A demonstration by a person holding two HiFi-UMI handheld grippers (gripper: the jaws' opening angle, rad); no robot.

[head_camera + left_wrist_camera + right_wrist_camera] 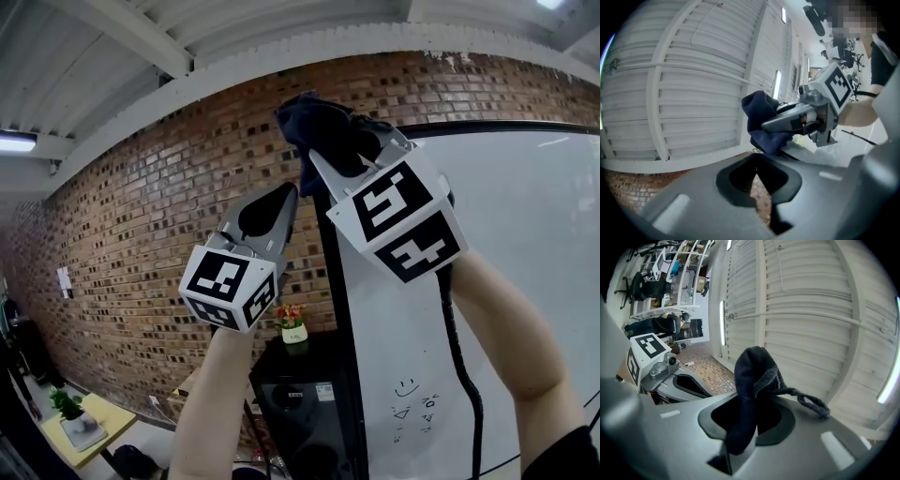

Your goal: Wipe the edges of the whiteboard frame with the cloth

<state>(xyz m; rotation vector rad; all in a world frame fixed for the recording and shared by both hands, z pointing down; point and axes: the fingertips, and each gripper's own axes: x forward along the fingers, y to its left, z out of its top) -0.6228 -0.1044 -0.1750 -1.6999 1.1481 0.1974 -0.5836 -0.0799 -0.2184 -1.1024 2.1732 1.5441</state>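
Head view: both grippers are raised high toward the upper left corner of the whiteboard (525, 216), in front of a brick wall (131, 216) and under a white ribbed ceiling (234, 37). The right gripper (342, 141) is clamped on a dark blue cloth (314, 122). The cloth is bunched above the jaw tips and sits over the top left corner of the black whiteboard frame (338, 300); contact with the frame can't be confirmed from here. The left gripper (279, 199) is just beside the right one, lower and to its left, in front of the brick wall next to the frame's vertical edge. A black cable (461, 356) hangs from the right gripper along the forearm. Small doodles (412, 405) are on the lower part of the board. A small potted flower (292, 323) stands on a black cabinet (305, 403) below the grippers.

Right gripper view: the 2 jaws are pressed onto the cloth, a fold sticks up past the tips and 1 twisted tail trails off to the right.

Left gripper view: jaws together with the tips meeting, nothing between them, the cloth-holding right gripper ahead and apart from them.
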